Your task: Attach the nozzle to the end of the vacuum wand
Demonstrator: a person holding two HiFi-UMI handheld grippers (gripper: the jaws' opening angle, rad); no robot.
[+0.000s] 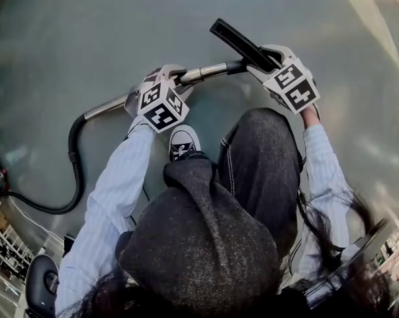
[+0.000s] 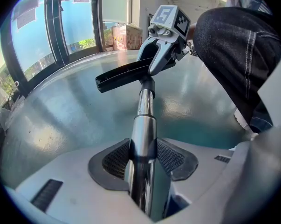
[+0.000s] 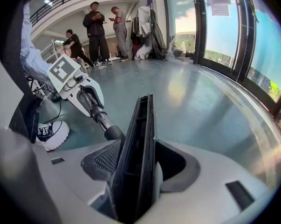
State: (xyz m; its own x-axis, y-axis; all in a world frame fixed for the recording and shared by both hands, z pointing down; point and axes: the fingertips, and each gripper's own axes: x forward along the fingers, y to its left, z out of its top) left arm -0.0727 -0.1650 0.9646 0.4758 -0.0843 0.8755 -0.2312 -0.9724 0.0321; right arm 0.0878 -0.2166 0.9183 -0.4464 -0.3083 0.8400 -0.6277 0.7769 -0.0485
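A chrome vacuum wand (image 1: pixel 202 73) runs across the head view above the floor. My left gripper (image 1: pixel 165 85) is shut on it; in the left gripper view the tube (image 2: pixel 144 125) sits clamped between the mesh pads (image 2: pixel 117 160). A long black crevice nozzle (image 1: pixel 239 42) is held edge-up in my right gripper (image 1: pixel 265 61), pressed between its pads (image 3: pixel 105 160). The nozzle's (image 2: pixel 124 73) base meets the wand's far end under the right gripper (image 2: pixel 166 31). How deep it sits I cannot tell. The wand (image 3: pixel 99 118) and left gripper (image 3: pixel 72 85) show left of the nozzle (image 3: pixel 140 143).
A black hose (image 1: pixel 75 161) curves from the wand's rear down to the left. The person's shoe (image 1: pixel 184 142) and bent knee (image 1: pixel 262 158) lie just below the wand. Several people (image 3: pixel 96 29) stand far off. Tall windows (image 2: pixel 65 27) and boxes (image 2: pixel 126 35) line the room's edge.
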